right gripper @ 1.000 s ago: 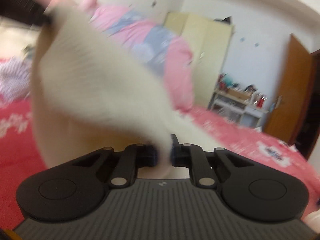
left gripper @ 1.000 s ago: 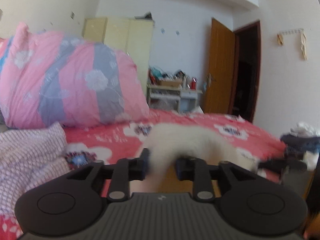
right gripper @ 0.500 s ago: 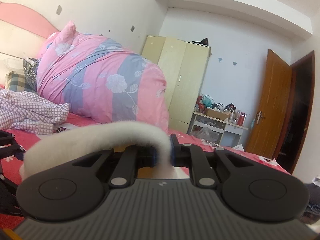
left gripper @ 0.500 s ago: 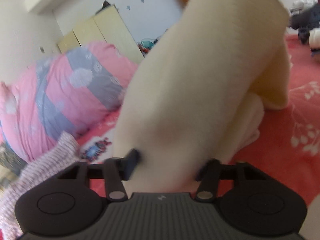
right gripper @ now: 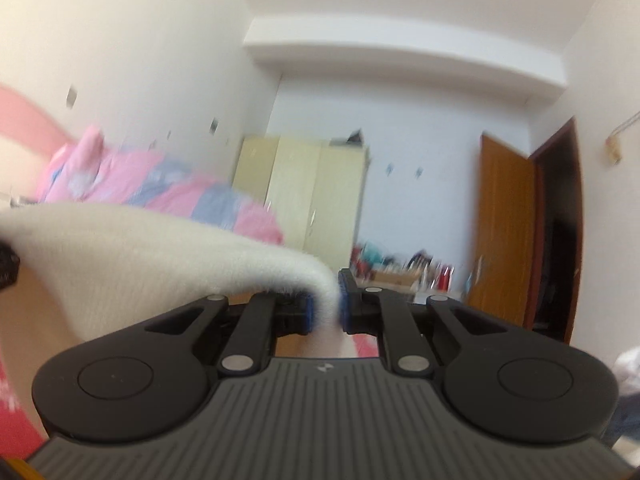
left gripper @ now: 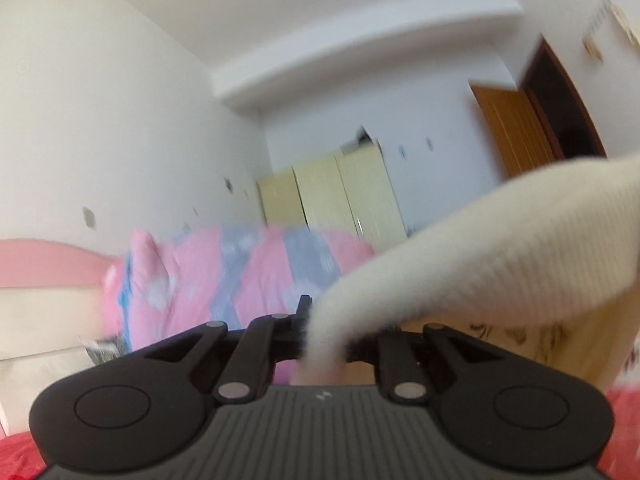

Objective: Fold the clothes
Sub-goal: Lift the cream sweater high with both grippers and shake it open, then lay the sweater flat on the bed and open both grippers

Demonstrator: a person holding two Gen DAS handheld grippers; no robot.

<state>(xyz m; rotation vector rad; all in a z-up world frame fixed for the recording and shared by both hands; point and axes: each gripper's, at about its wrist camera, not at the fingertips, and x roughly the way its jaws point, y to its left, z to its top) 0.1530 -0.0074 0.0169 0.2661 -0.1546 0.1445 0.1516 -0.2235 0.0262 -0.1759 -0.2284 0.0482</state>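
Cream ribbed knit — the garment [left gripper: 500, 248] — hangs in the air between the two tools, lifted above the red bedsheet [right gripper: 16, 396] rather than lying on it. The right gripper [right gripper: 325, 309] has its blue-padded jaws pressed onto a thin edge of the knit, which sweeps away to its left toward a dark shape at the frame edge, probably the other tool. The left gripper [left gripper: 340, 332] pinches a thicker bunch of the same garment; its right jaw is hidden behind fabric, so how deep the bite goes cannot be told. Beyond the garment sit the pink and blue quilt [left gripper: 240, 276], the pale yellow wardrobe [right gripper: 304, 192] behind that, and the orange door [right gripper: 508, 232] to the wardrobe's right.

Both views are smeared, which suggests a fast swing. The risk, as I judge it, is the right-hand hold — only a narrow hem sits between the pads, and a sharp flick could pull it free, dropping one corner. Uneven heights could also land the knit twisted, spoiling the fold line.
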